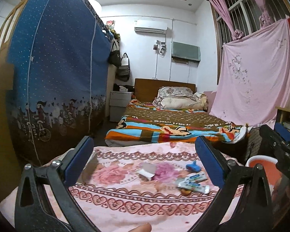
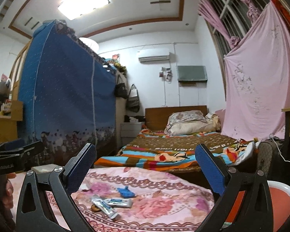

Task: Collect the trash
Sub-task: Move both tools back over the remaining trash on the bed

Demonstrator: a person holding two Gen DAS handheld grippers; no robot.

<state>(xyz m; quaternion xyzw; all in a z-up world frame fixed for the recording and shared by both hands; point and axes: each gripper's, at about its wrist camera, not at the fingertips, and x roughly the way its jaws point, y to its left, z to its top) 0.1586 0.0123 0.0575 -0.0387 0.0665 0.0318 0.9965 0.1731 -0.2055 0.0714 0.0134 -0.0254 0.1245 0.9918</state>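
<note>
- Left wrist view: my left claw [image 1: 144,162] is spread wide and holds nothing; it hovers above the pink floral blanket [image 1: 125,205] that covers the surface in front of me.
- The trash lies scattered on that blanket between the blue pads: a torn white-and-grey wrapper [image 1: 146,171] near the middle, a crumpled blue scrap [image 1: 193,166] further right, and two flattened tubes [image 1: 193,182] lying one across the other just beside the right pad.
- A small brown bit [image 1: 186,191] sits touching the nearer tube; I cannot tell what it is.
- At the right edge I see my right claw [image 1: 280,135] from the side, and below it the white-rimmed orange bin [image 1: 261,158], which I judge is where the trash goes.
- Right wrist view: the right claw [image 2: 145,164] is also spread wide and empty, above the same blanket.
- From here the two tubes [image 2: 111,205] lie nearest, the blue scrap [image 2: 125,191] just behind them, the brown bit [image 2: 95,208] at their left end.
- The bin [image 2: 284,187] shows behind the right finger.
- Handling, as I judge it: all of it is light and limp. The tubes look smooth and could slip, so I would pinch one across its flat middle. The blue scrap is soft; I would close on its bunched centre. The blanket may snag if I go too deep.
</note>
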